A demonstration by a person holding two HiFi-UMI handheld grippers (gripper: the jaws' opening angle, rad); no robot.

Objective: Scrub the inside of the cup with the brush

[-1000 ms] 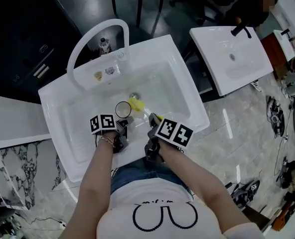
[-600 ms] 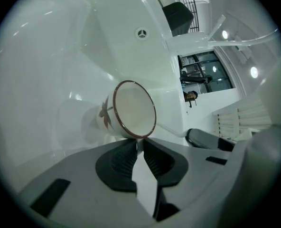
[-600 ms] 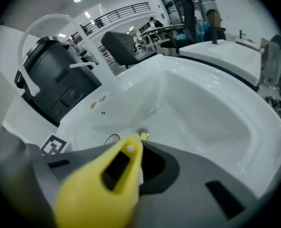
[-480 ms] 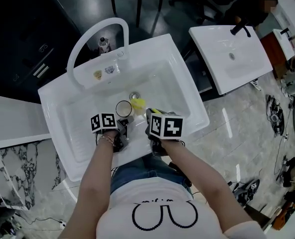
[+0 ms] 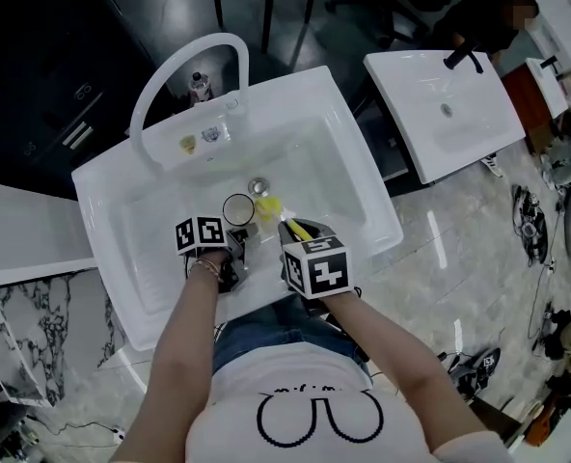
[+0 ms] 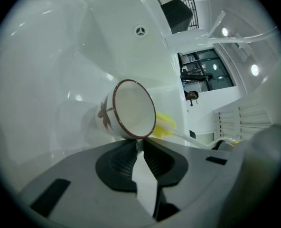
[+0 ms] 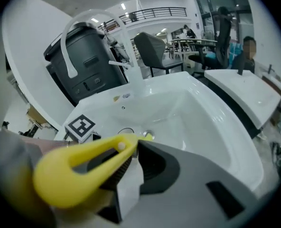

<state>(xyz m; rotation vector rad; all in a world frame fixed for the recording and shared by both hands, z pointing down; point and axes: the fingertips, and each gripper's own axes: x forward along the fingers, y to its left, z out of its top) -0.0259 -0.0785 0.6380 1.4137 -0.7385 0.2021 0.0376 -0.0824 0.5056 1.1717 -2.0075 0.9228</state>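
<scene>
A white cup with a dark red rim lies tilted over the white sink, its mouth facing up and toward the person. My left gripper is shut on the near rim of the cup, and its pads pinch the edge. The brush has a yellow head that sits just outside the cup, against its right side, also seen as the yellow brush head. My right gripper is shut on the yellow loop handle of the brush.
A white arched faucet stands at the sink's back left. The drain lies just beyond the cup. A second white basin stands to the right, across a dark gap. A small bottle sits behind the faucet.
My right gripper has swung left and turned, bringing the brush handle closer to the cup. The left gripper and the cup have stayed put.
</scene>
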